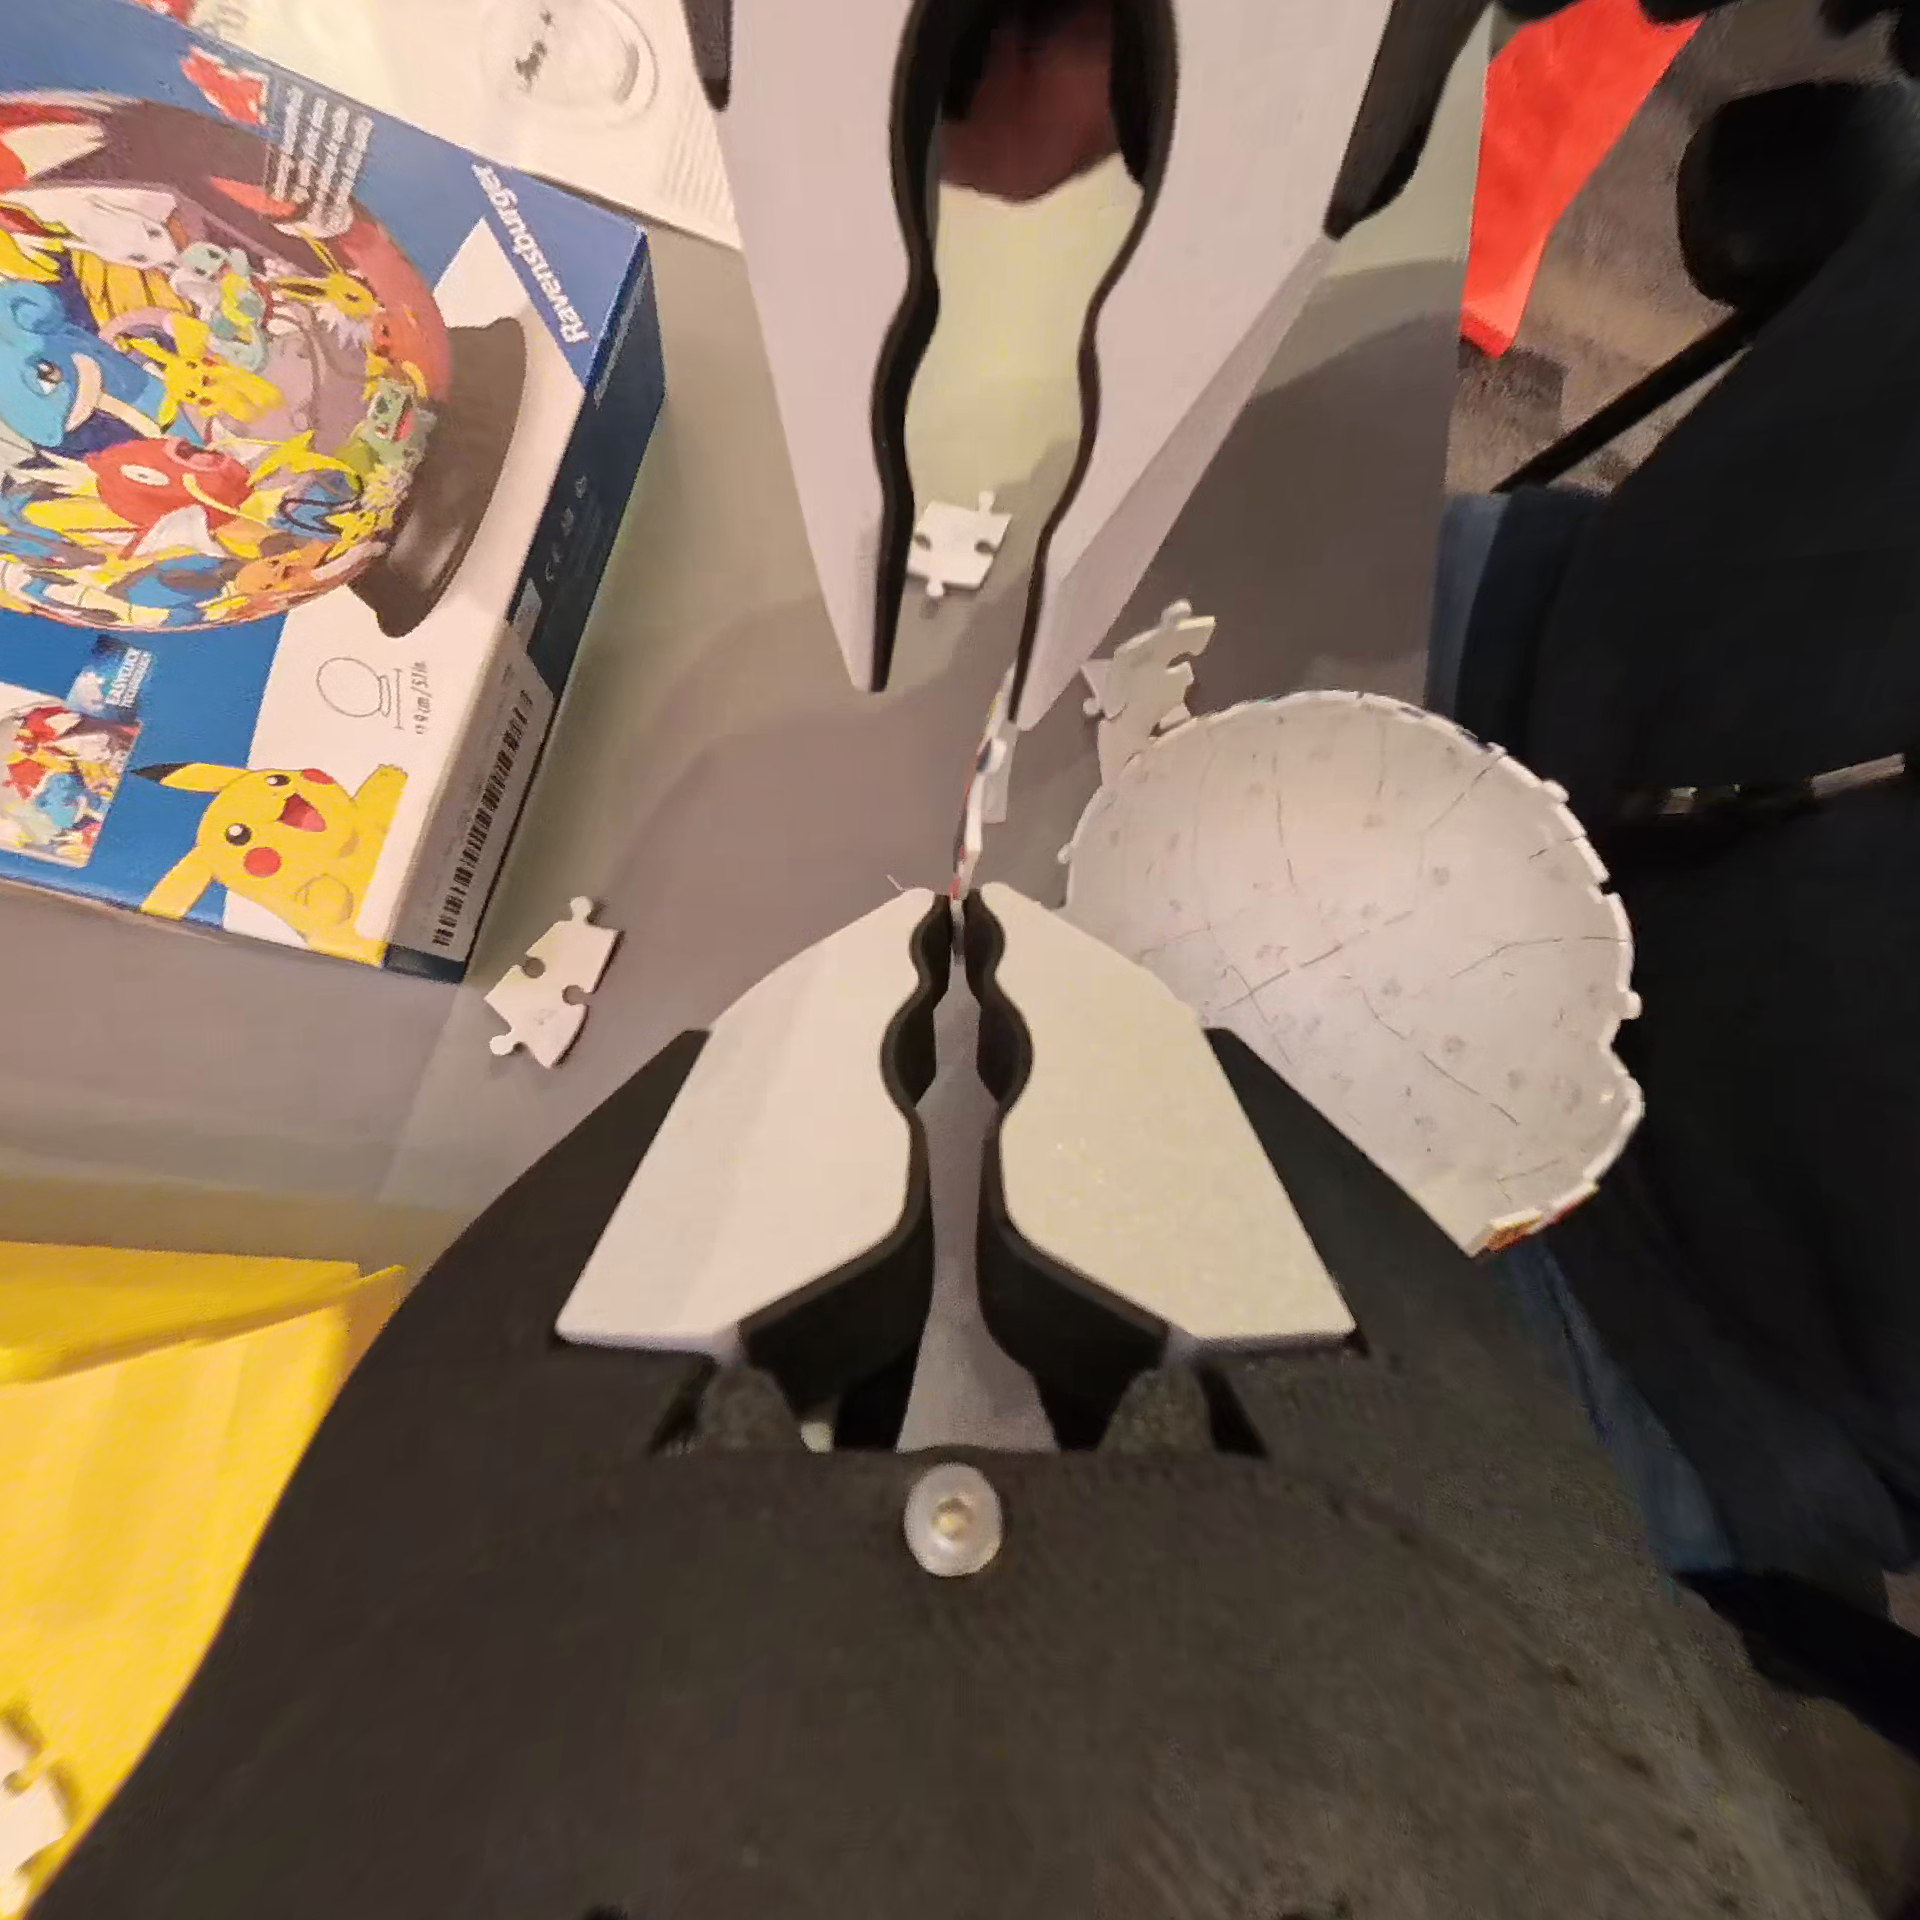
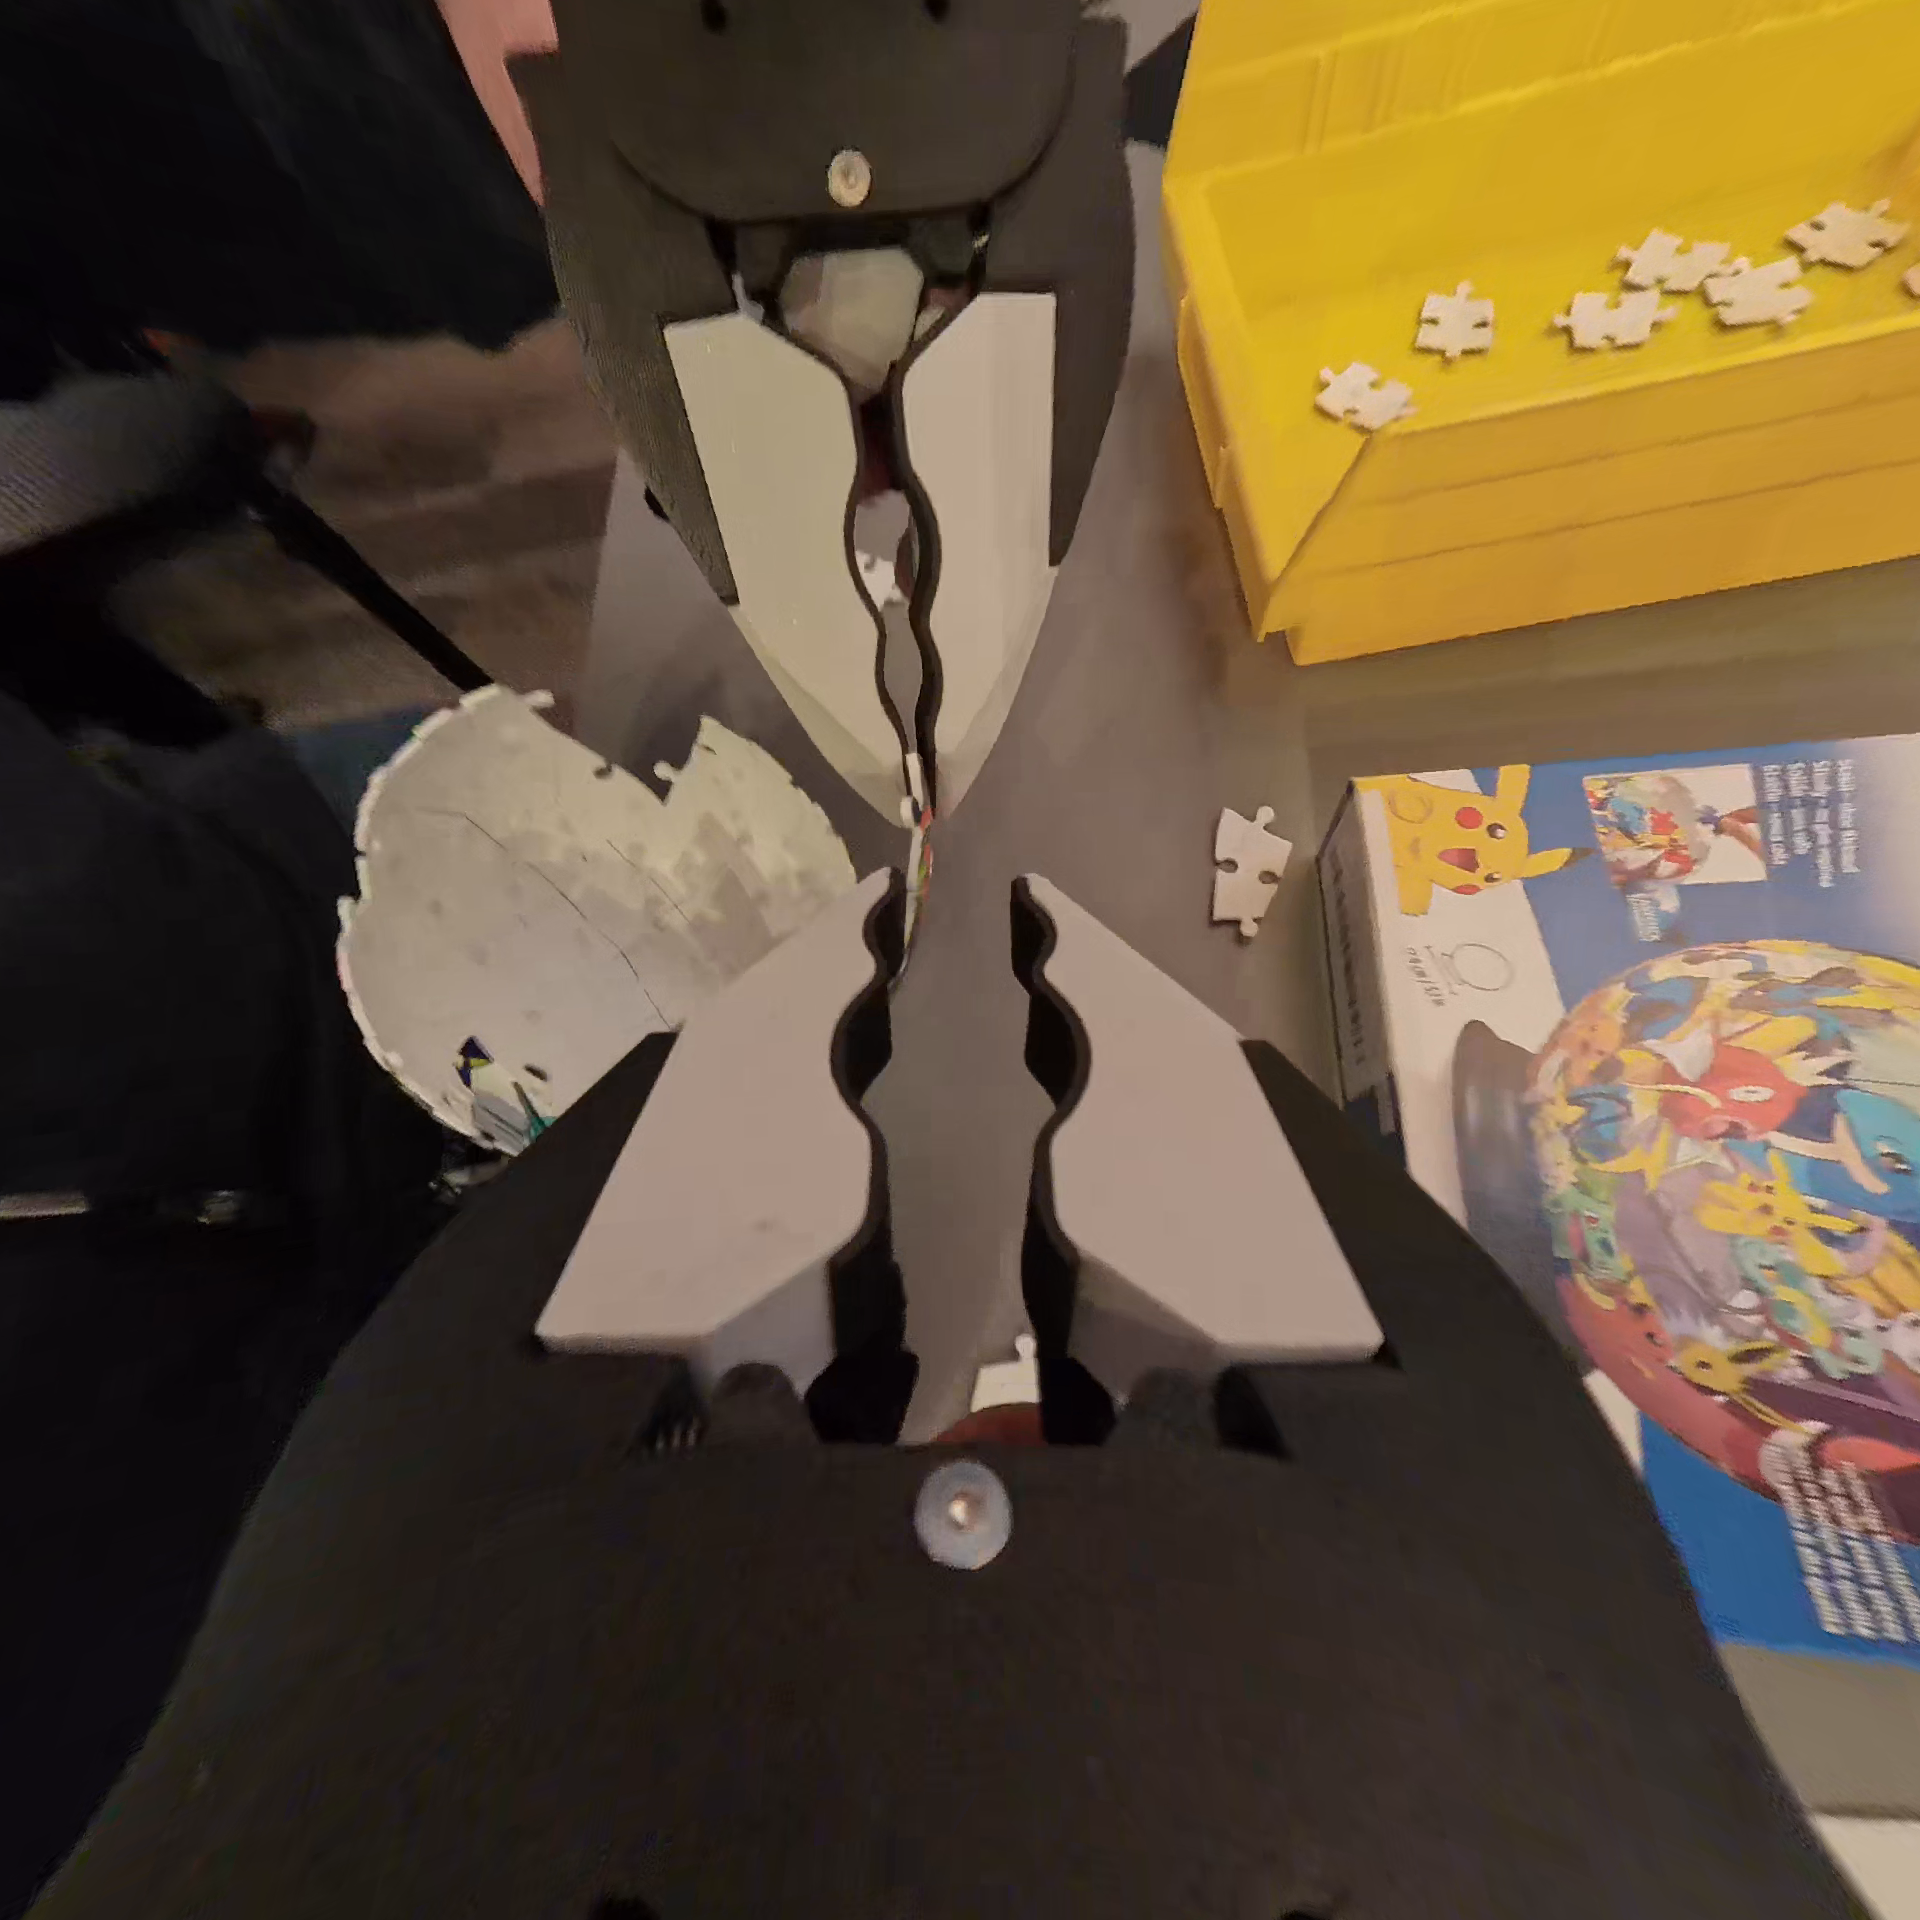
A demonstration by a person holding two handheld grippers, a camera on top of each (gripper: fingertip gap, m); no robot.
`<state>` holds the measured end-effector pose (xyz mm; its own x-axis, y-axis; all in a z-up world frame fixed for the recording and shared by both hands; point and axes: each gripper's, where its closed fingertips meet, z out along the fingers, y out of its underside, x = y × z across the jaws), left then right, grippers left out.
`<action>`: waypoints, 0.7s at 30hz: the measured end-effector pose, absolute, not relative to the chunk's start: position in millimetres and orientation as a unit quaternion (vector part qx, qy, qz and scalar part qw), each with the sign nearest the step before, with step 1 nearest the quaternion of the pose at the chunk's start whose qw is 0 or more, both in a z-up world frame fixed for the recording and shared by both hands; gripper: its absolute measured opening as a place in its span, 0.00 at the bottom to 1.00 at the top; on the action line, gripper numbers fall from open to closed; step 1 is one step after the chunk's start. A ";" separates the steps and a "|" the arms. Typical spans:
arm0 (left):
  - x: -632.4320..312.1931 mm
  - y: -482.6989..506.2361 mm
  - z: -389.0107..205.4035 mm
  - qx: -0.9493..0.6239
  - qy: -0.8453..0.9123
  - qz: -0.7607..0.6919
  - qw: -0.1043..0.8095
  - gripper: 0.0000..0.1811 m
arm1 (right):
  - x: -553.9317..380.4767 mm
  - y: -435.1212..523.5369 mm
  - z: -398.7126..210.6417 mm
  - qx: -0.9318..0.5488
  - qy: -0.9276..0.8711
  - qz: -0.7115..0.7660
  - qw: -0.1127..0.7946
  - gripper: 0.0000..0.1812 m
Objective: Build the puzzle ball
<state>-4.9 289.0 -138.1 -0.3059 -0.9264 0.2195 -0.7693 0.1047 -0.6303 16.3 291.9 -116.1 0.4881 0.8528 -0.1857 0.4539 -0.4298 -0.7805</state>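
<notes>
My left gripper (image 1: pixel 958 904) is shut on a puzzle piece (image 1: pixel 992 769) that stands edge-on and juts out past its tips. My right gripper (image 2: pixel 956 883) faces it tip to tip, with its jaws open around the piece (image 2: pixel 920 868), which lies against its left finger. The right gripper (image 1: pixel 948 696) comes in from the top of the left wrist view, and the left gripper (image 2: pixel 920 790) from the top of the right wrist view. The half-built puzzle ball (image 1: pixel 1351 956), a white shell seen from its inside, lies beside them at the table edge (image 2: pixel 561 914).
The puzzle box (image 1: pixel 312 468) (image 2: pixel 1662 1143) lies on the grey table (image 1: pixel 727 727). A yellow bin (image 2: pixel 1558 561) (image 1: pixel 156 1455) holds several loose pieces. Single pieces lie by the box (image 1: pixel 551 982) (image 2: pixel 1252 868), under the right gripper (image 1: pixel 961 540) and by the shell (image 1: pixel 1153 665). The grippers are tip to tip, or close to it.
</notes>
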 end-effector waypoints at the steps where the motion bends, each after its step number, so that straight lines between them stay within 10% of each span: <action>1: -5.9 287.4 -138.5 -0.575 0.739 -0.336 0.105 0.01 | 15.6 291.0 -117.1 -0.793 -0.424 0.283 0.333 0.10; 21: -14.9 268.5 -154.9 -0.527 0.798 -0.293 0.004 0.02 | -3.8 272.4 -141.0 -0.823 -0.440 0.259 0.249 0.00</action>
<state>-14.9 268.5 -154.9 -0.4440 -0.8435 0.3023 -0.8386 0.2725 -0.4717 -3.8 272.4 -141.0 0.4779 0.8539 -0.2062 0.5956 -0.4875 -0.6384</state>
